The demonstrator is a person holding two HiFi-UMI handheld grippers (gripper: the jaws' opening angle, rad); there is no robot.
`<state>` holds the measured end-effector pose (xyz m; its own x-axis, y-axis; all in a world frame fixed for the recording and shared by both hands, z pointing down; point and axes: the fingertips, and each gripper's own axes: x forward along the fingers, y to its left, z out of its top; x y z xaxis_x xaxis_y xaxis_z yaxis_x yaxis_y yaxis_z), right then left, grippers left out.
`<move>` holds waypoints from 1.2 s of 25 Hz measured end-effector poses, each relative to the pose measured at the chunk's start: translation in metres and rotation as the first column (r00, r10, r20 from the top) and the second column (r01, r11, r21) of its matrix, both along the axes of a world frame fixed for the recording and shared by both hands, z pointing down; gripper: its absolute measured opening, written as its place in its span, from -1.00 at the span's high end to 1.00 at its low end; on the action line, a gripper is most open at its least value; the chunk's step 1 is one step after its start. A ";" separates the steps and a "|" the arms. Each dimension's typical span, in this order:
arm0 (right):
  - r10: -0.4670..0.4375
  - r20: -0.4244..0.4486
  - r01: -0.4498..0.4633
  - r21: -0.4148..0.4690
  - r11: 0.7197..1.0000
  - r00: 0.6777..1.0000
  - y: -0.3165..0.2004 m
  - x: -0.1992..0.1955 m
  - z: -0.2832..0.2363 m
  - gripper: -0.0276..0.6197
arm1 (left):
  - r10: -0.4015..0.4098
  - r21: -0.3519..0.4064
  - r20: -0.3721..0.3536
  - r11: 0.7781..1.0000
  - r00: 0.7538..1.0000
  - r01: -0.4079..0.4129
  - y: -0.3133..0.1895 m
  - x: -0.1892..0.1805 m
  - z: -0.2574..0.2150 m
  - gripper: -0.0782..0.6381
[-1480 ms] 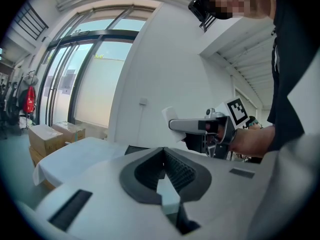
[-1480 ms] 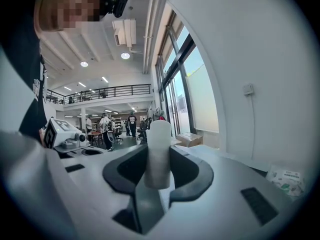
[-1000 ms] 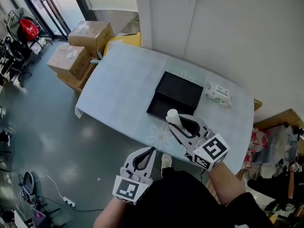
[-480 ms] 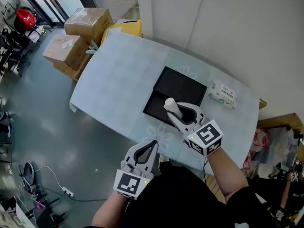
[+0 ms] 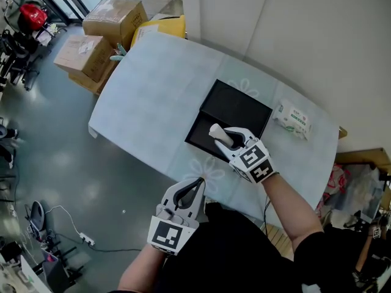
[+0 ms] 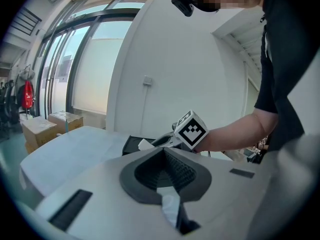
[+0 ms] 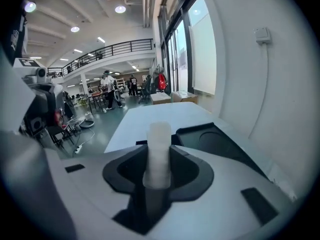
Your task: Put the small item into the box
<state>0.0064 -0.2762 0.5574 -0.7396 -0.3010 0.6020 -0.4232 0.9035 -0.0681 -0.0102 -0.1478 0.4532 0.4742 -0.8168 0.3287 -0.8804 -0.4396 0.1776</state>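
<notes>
The item (image 5: 215,129), a short white cylinder, stands upright between the jaws of the right gripper (image 5: 223,137), which pinch it at its lower half; its top pokes out beyond the tips. From the head view it hangs over the 7 o'clock part of the open black box (image 5: 237,105), close to the near rim, and how high above the floor of the box it is I cannot tell. In the right gripper view the item (image 7: 159,154) hides part of that rim, and a round recess in the box (image 7: 220,140) lies at 1 o'clock from it. To do this well, carry the item a little further toward 12 o'clock so it clears the rim, lower it until it is close to the bottom, then spread the jaws slowly so it does not tip or roll. The left gripper (image 5: 197,185) waits at 7 o'clock of the right one, off the table (image 5: 153,84), jaws pressed together on nothing. A wipes pack (image 5: 293,118) lies at 3 o'clock of the box, out of the way.
</notes>
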 end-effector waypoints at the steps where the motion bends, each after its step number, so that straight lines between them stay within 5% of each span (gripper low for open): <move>1: -0.004 -0.021 0.004 -0.009 1.000 1.000 0.000 -0.001 0.007 0.48 | 0.003 -0.003 -0.001 1.000 1.000 -0.003 0.000 -0.001 0.001 0.76; 7: -0.016 -0.166 0.006 -0.063 0.998 0.986 0.001 0.000 0.047 0.48 | 0.027 -0.022 -0.008 0.999 1.000 -0.027 0.005 -0.012 0.006 0.76; 16: -0.076 -0.373 0.043 -0.096 0.995 0.925 0.005 -0.003 0.097 0.48 | 0.038 -0.046 -0.022 0.998 0.999 -0.039 0.006 -0.045 0.011 0.76; 30: -0.108 -0.440 0.042 -0.157 0.987 0.891 0.009 -0.002 0.127 0.48 | 0.018 -0.075 -0.031 0.997 0.999 -0.021 0.007 -0.062 0.021 0.76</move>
